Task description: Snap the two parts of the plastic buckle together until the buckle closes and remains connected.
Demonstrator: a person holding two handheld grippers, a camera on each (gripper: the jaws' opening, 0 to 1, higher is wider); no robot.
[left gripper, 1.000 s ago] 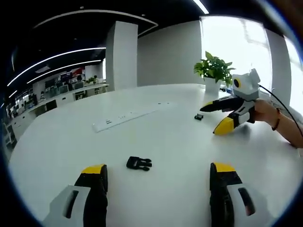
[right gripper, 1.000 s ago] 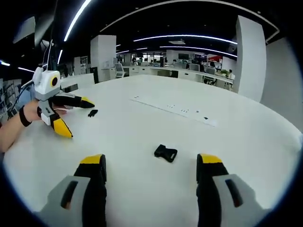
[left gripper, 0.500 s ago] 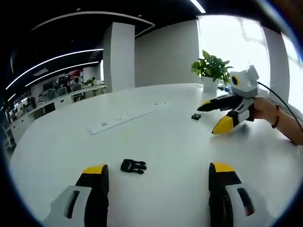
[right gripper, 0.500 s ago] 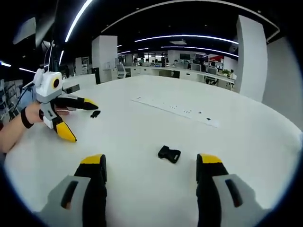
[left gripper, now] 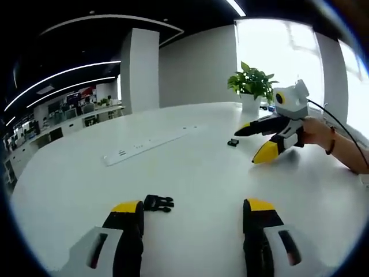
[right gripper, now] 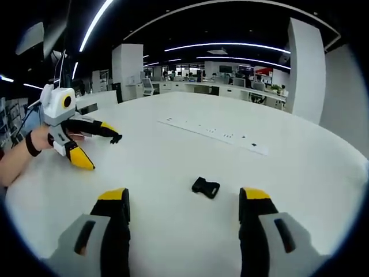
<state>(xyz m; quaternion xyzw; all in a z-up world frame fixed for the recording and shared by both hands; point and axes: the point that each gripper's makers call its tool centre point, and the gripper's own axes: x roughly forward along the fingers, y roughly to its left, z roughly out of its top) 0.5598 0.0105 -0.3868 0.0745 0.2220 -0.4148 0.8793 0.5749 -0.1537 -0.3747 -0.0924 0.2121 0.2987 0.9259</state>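
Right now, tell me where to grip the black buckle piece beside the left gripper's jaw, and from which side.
Grip the black buckle piece by its solid block end, not the prongs that seem to point toward the other jaw. It lies flat on the white table, so bring the open left gripper down from above, jaws across its narrow sides, prongs left free.
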